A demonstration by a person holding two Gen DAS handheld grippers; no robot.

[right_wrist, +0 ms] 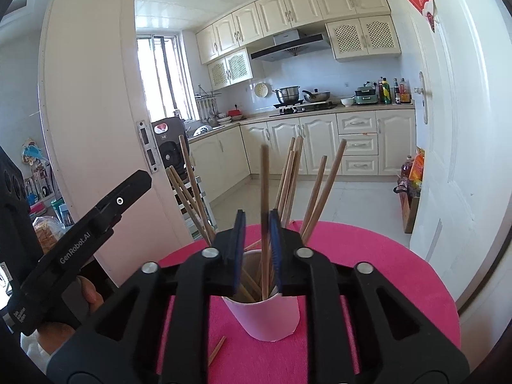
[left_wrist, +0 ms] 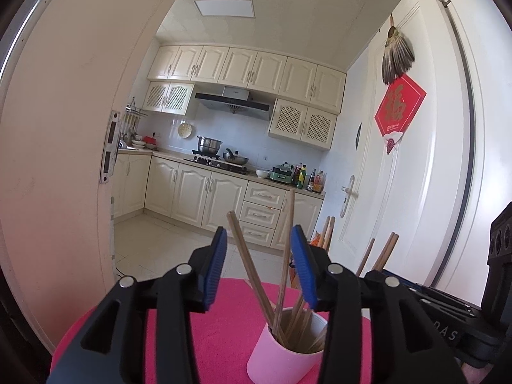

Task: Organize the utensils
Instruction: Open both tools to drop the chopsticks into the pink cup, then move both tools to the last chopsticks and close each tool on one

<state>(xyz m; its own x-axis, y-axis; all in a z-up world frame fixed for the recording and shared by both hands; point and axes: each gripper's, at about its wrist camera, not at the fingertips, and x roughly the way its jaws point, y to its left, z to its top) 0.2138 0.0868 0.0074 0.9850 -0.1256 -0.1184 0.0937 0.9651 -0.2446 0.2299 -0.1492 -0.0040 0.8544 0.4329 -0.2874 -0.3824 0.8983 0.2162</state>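
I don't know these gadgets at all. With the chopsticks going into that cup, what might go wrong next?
The cup is packed with leaning chopsticks, and the right gripper has its fingers open around one blurred chopstick. Brushing the others on withdrawing could tip the cup. The left gripper also straddles chopsticks. One loose chopstick lies on the pink cloth and could get knocked off.

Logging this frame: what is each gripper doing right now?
Left gripper: open, fingers astride chopsticks without pressing.
Right gripper: open, one blurred chopstick loose between the fingers, above the cup.
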